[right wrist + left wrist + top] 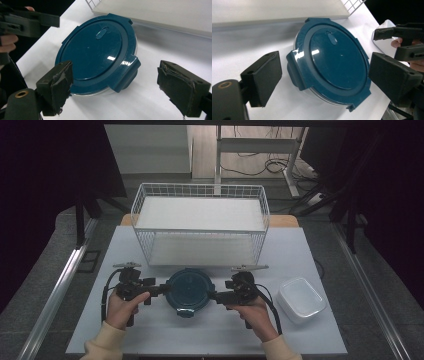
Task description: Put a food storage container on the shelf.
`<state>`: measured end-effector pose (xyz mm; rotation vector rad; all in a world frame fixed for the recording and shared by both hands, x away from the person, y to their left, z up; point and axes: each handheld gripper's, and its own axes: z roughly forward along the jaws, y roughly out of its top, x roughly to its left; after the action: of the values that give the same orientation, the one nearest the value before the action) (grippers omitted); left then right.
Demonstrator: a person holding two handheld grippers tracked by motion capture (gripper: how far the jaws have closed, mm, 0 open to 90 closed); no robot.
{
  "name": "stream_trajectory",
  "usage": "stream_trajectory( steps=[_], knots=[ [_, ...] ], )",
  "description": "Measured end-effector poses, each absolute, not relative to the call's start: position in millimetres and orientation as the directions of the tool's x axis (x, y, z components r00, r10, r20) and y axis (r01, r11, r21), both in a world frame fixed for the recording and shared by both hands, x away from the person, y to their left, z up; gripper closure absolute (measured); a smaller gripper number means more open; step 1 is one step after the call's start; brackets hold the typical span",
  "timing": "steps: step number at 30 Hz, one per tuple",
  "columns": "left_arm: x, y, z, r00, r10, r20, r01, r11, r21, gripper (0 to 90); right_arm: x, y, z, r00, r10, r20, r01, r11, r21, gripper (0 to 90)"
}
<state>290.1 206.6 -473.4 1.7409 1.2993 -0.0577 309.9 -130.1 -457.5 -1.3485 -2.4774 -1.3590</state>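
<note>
Round food container with a dark blue clip-on lid (189,290), standing on the white table (165,330) just in front of the white wire basket (200,222). The lid is seated flat on the clear bowl. In the left gripper view one side latch (295,68) lies folded down against the wall; in the right gripper view the opposite latch (126,72) is likewise down. Two further tabs on the rim are too small to judge.

The left gripper (152,292) approaches the container from its left flank and the right gripper (216,295) from its right flank, each held in one of the person's hands. Both stand with jaws spread wide. In each gripper view a latch sits between the two black pads with clear table showing on either side, so neither pair of tongs presses on or holds anything.

An empty white rectangular tub (301,299) rests well apart at the right of the table; the basket is empty too.

Progress, as judged: the work is at its opening stage. The grippers are lined up on the two side latches, but no latch is lifted, the lid is not off, and the container has not left its place. Closing on the latches, or on the container's sides, remains to be done, along with whatever follows.
</note>
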Motion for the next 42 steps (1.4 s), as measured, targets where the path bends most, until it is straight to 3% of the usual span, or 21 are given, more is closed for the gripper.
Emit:
stream_trajectory(
  steps=[29,42],
  knots=[
    [318,197,-512,0.382,0.649,-0.658,0.866,-0.003,0.5,11.4,335,-107,-501,-0.503,0.662,0.555,0.822,0.168,0.545,12.5],
    [320,197,-520,0.353,0.596,-0.721,0.897,0.004,0.442,21.4,336,-100,-513,-0.439,0.632,0.639,0.874,0.136,0.466,15.0]
  ],
)
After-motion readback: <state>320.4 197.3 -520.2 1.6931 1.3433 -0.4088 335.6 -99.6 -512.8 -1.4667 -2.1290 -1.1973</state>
